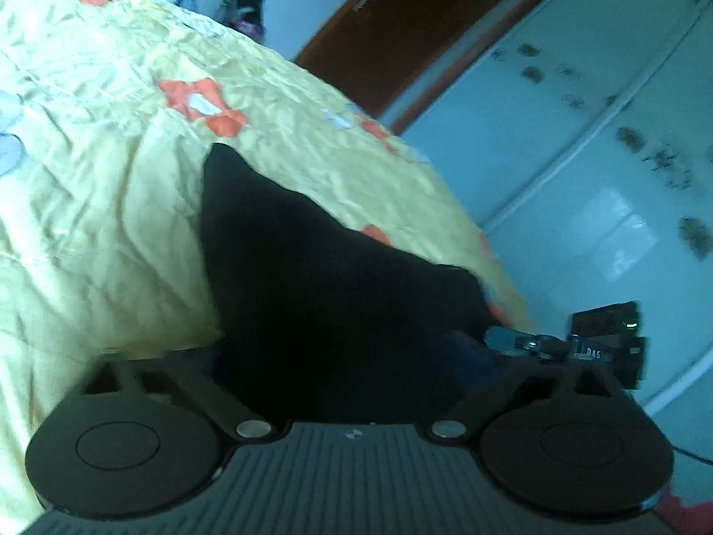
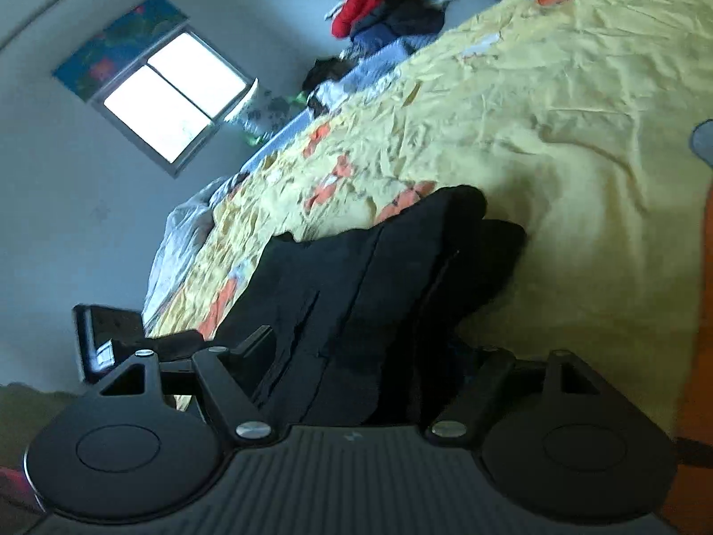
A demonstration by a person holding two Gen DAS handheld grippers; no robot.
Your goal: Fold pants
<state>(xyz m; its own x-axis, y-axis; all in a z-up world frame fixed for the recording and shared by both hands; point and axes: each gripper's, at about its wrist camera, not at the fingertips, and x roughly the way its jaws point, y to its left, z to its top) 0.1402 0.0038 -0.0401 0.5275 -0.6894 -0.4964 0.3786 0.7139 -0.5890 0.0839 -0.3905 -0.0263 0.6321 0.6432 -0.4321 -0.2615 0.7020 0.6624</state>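
Black pants (image 1: 312, 276) hang in front of my left gripper (image 1: 352, 356), lifted above the yellow flowered bedspread (image 1: 111, 156). The cloth covers the fingers, and the left jaws appear shut on it. In the right wrist view the same pants (image 2: 356, 294) drape in thick folds over my right gripper (image 2: 356, 365), whose jaws also appear shut on the cloth. The other gripper shows at the right of the left view (image 1: 601, 339) and at the left of the right view (image 2: 111, 343).
The bedspread (image 2: 557, 111) covers a wide bed. A pile of clothes (image 2: 392, 4) lies at its far end. A window (image 2: 174, 93) is in the wall. Pale wardrobe doors (image 1: 579, 133) and a brown door (image 1: 401, 31) stand beyond the bed.
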